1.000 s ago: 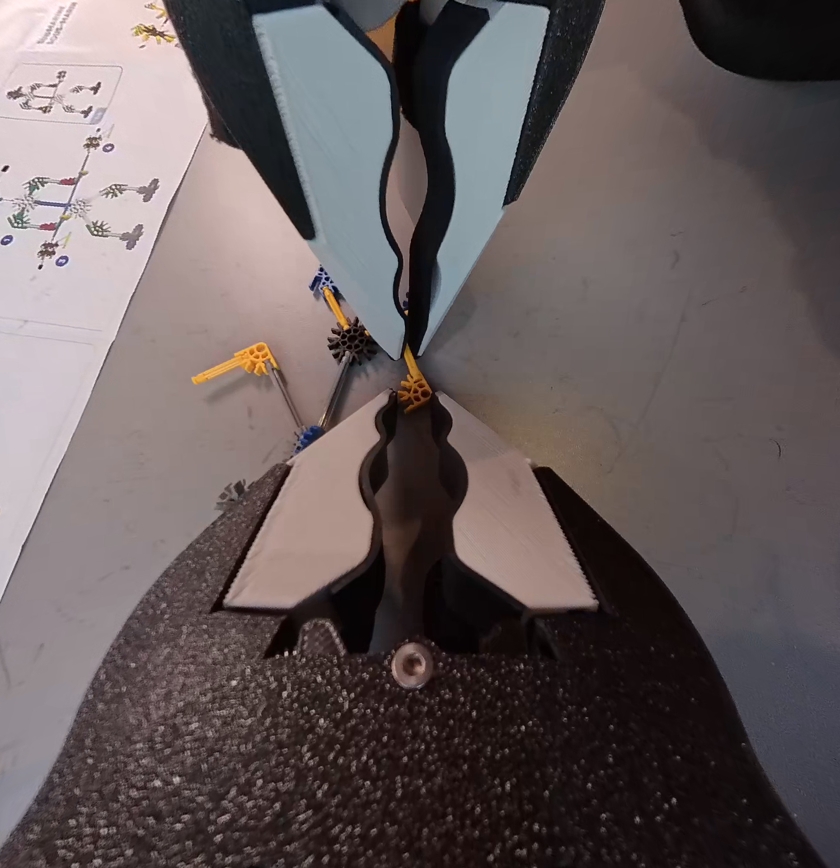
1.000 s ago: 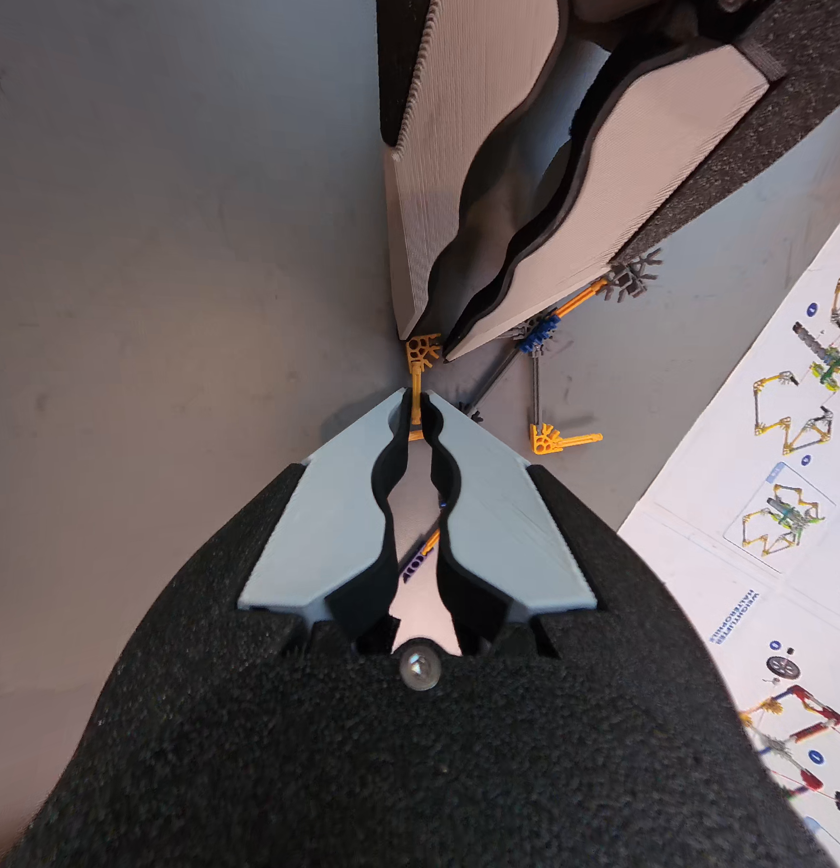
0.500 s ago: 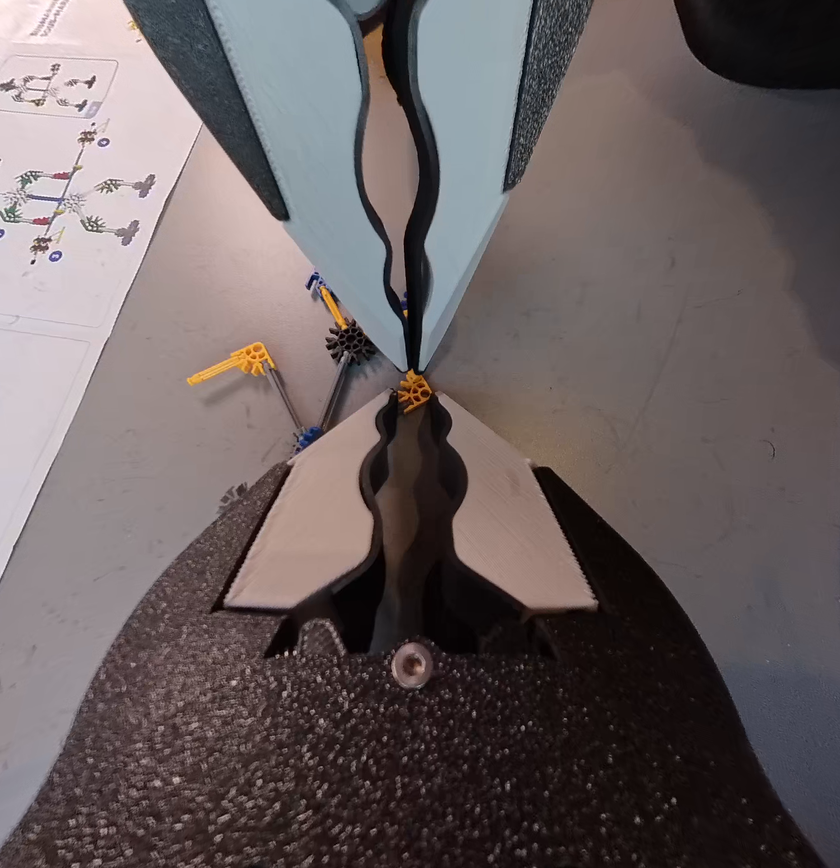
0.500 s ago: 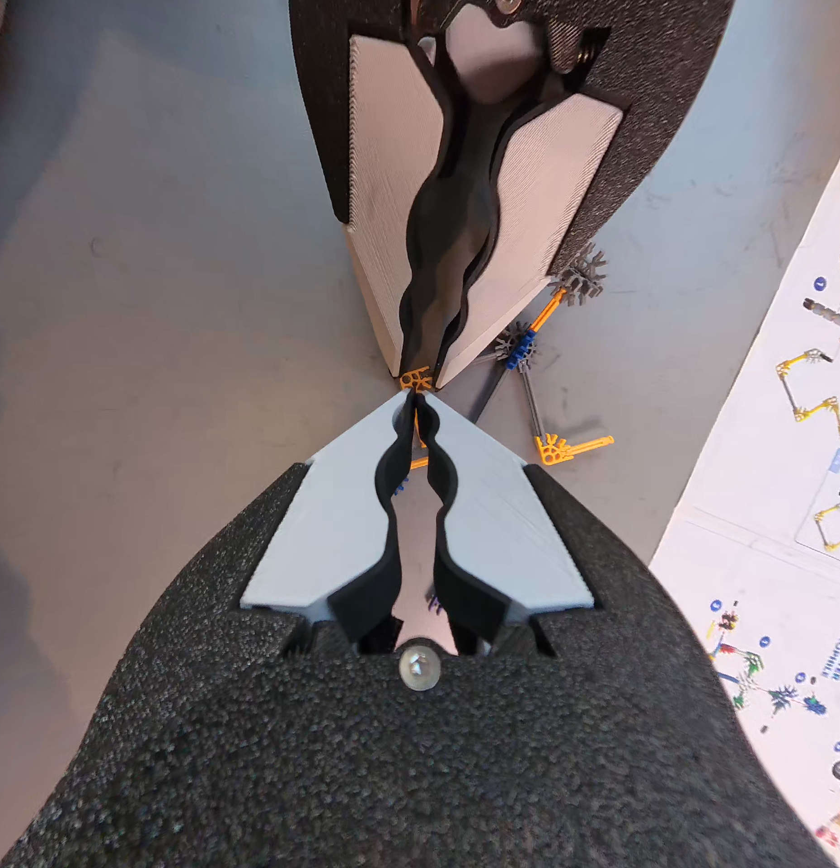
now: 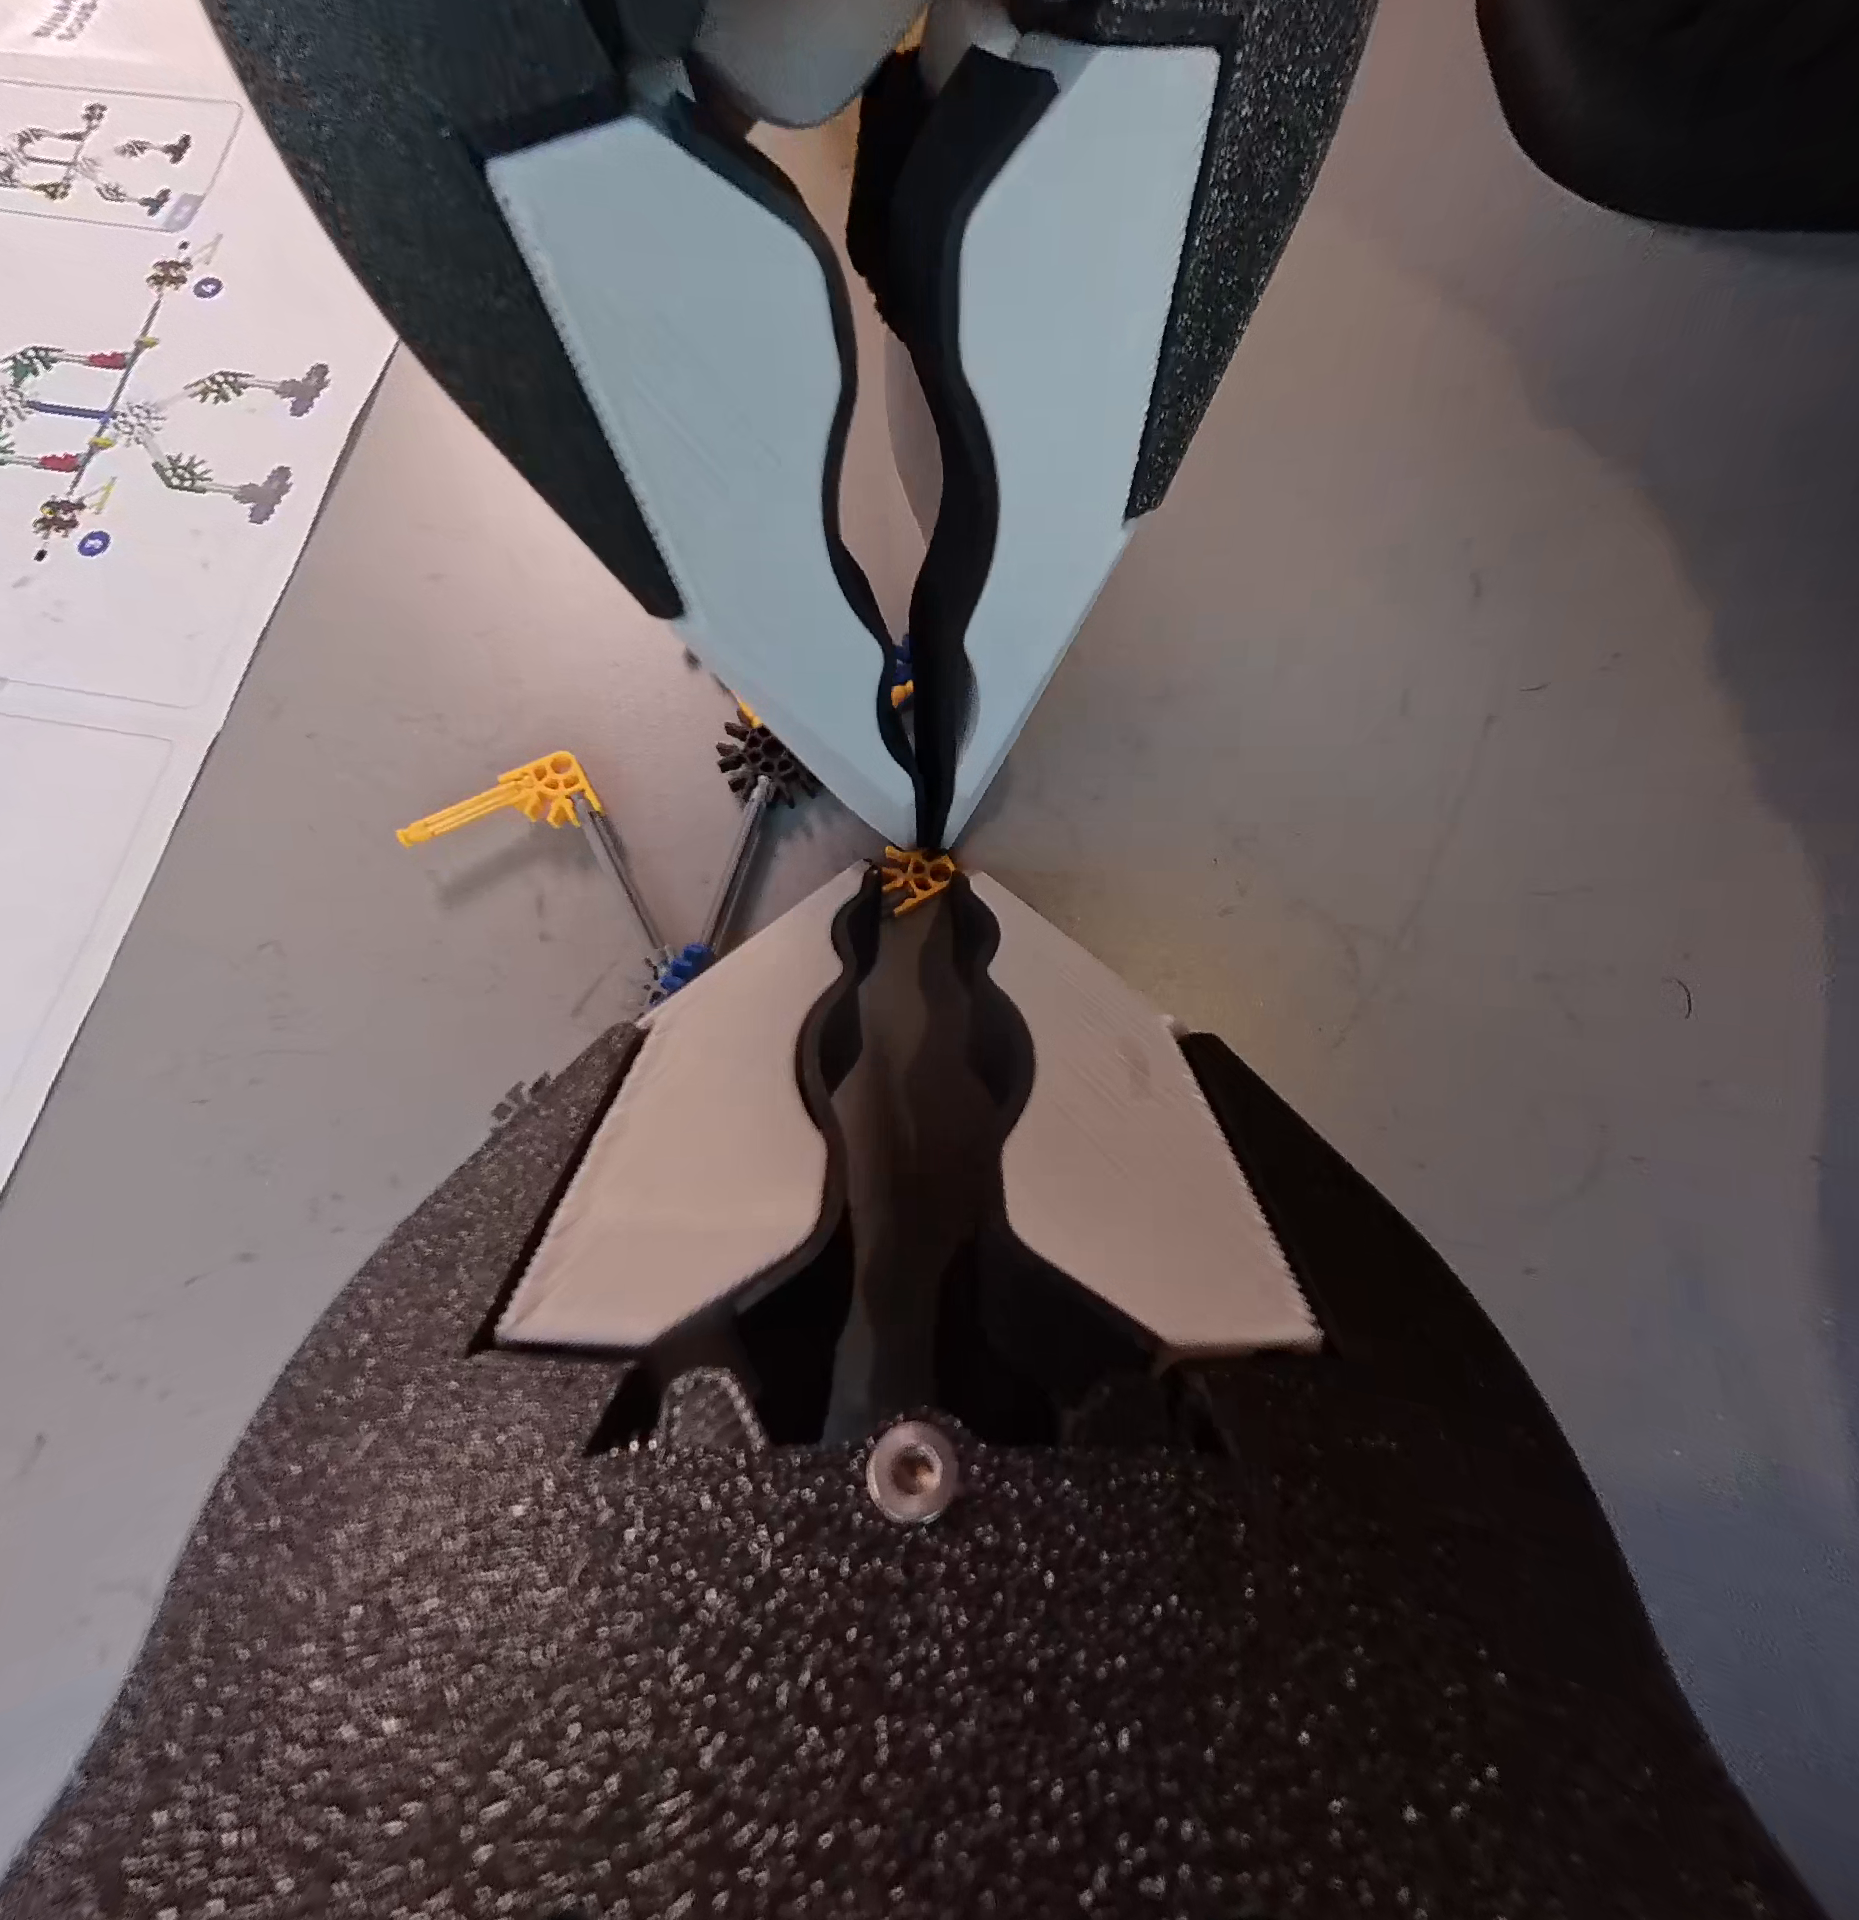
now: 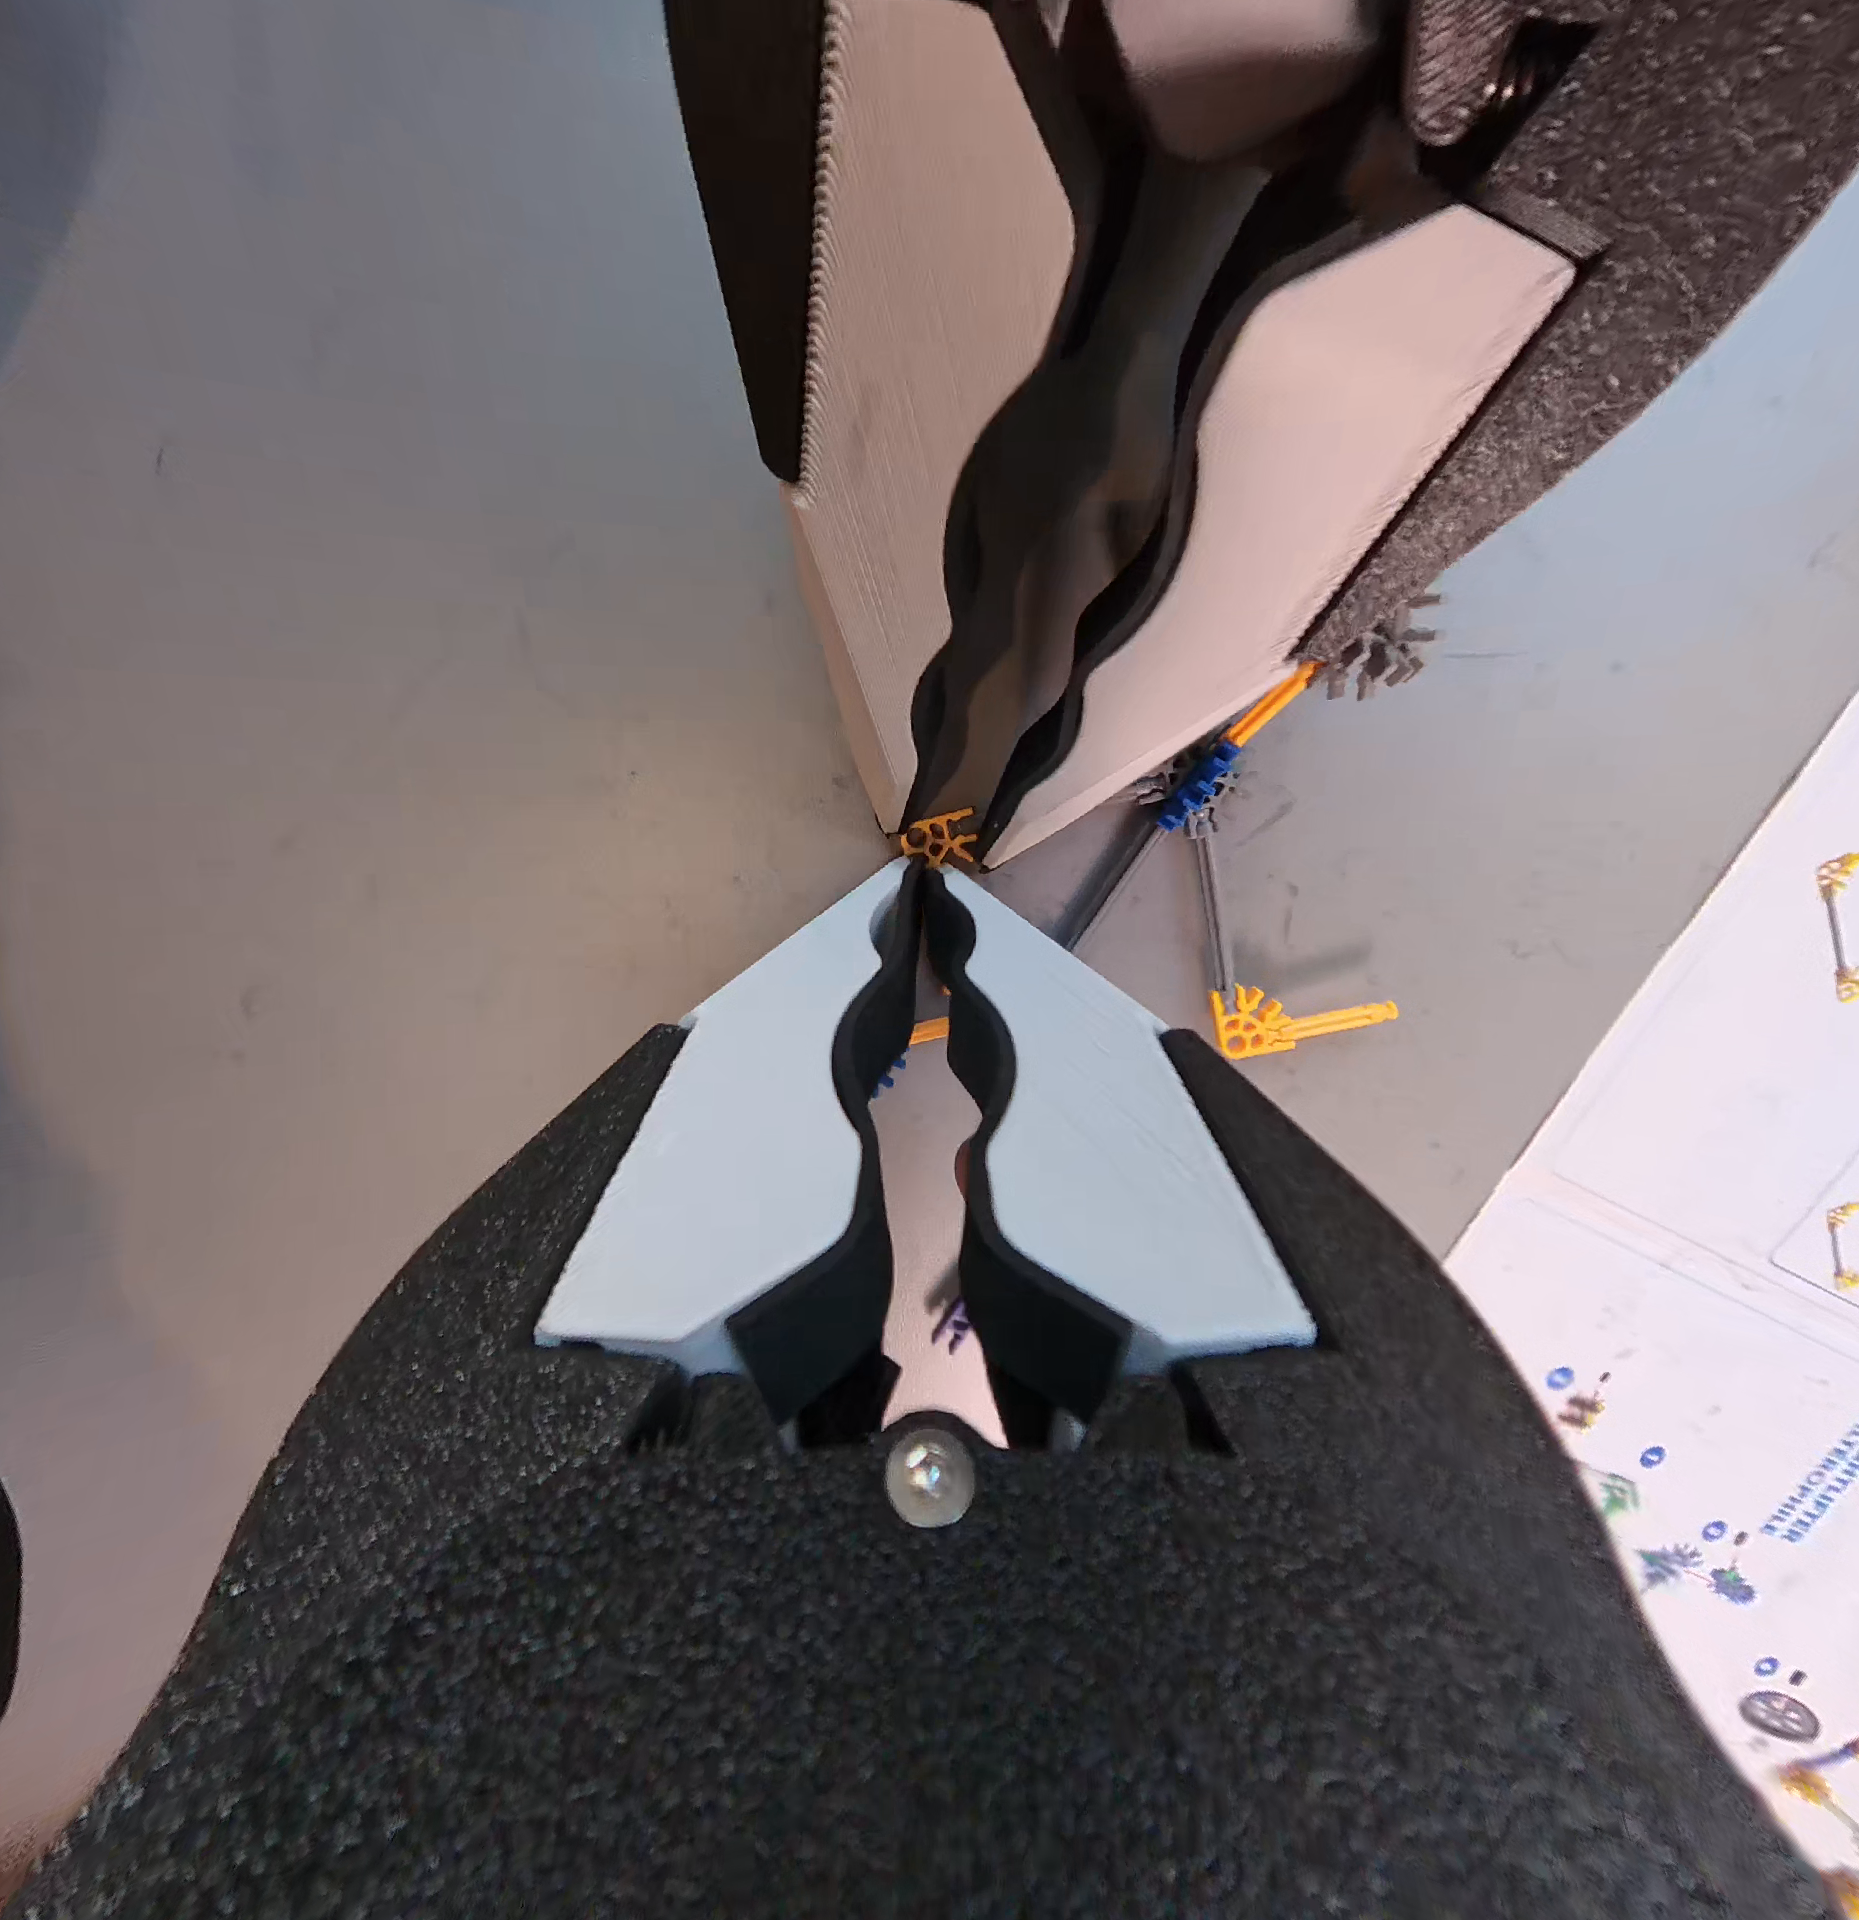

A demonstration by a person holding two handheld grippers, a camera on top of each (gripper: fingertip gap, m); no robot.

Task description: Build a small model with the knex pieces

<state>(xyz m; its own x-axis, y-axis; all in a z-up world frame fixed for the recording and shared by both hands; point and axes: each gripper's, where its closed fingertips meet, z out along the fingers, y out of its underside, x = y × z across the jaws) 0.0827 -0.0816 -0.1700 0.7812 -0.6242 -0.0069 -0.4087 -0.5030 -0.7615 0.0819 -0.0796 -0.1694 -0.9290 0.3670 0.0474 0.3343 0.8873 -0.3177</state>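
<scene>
- Printed instruction sheet point(image 5: 83, 436): lies flat on the table point(image 5: 1424, 852) at the 9 to 10 o'clock edge of the left wrist view. In the right wrist view it is at 3 to 5 o'clock.
- Loose rod-and-connector assembly point(image 5: 634, 883): rests on the table at about 10 o'clock from the meeting tool tips, near them and untouched. It has a yellow corner piece point(image 5: 551, 795) with a short yellow rod, two grey rods, a blue connector point(image 5: 686, 964) and a black toothed hub point(image 5: 764, 774).
- Left tool point(image 5: 914, 875): it has pale beige fingers and is clamped at its very tips on a small yellow connector point(image 5: 919, 883), held above the table in the middle of the view.
- Right tool point(image 6: 920, 878): it has light blue fingers and comes in from 12 o'clock in the left wrist view. Its tips are pressed together and butt right against the yellow connector. A scrap of yellow and blue shows between its pads, but I cannot tell whether a thin piece is pinched there.
- The two tools meet nose to nose, roughly in line.
- Dark rounded object point(image 5: 1694, 104): sits at 1 o'clock, well apart, and cannot be identified.
</scene>
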